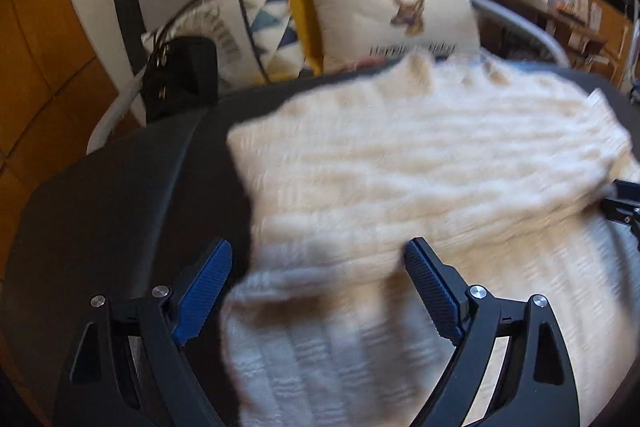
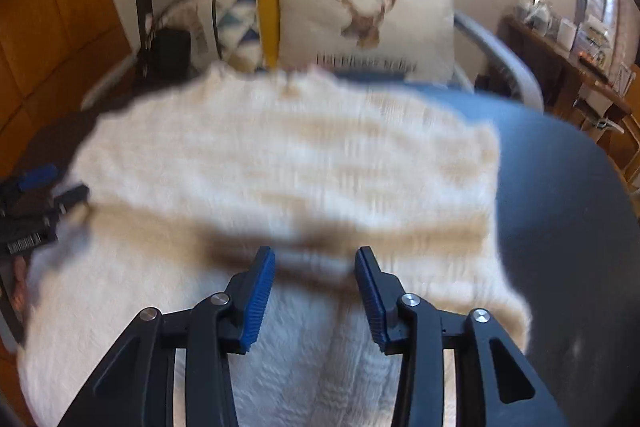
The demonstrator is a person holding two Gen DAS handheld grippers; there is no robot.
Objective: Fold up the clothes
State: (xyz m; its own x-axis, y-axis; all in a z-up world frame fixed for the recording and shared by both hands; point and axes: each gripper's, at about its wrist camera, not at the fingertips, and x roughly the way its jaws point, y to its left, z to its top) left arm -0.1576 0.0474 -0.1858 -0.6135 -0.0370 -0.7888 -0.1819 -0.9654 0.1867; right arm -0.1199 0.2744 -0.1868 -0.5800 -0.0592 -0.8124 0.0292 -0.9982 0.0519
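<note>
A cream knitted sweater (image 1: 400, 163) lies on a dark round table (image 1: 120, 211), with an upper layer folded over the lower part; it also shows in the right wrist view (image 2: 288, 155). My left gripper (image 1: 320, 253) is open and empty, just above the sweater's near left edge. My right gripper (image 2: 315, 259) is open and empty, over the fold's near edge. The right gripper shows at the right edge of the left wrist view (image 1: 624, 203). The left gripper shows at the left edge of the right wrist view (image 2: 36, 187). Both views are blurred.
Behind the table (image 2: 560, 187) stands a sofa with a deer cushion (image 1: 392, 11), a triangle-patterned cushion (image 1: 256, 23) and a black bag (image 1: 180, 75). A cluttered wooden shelf (image 2: 568, 47) is at the right. Wooden floor (image 1: 40, 67) lies at the left.
</note>
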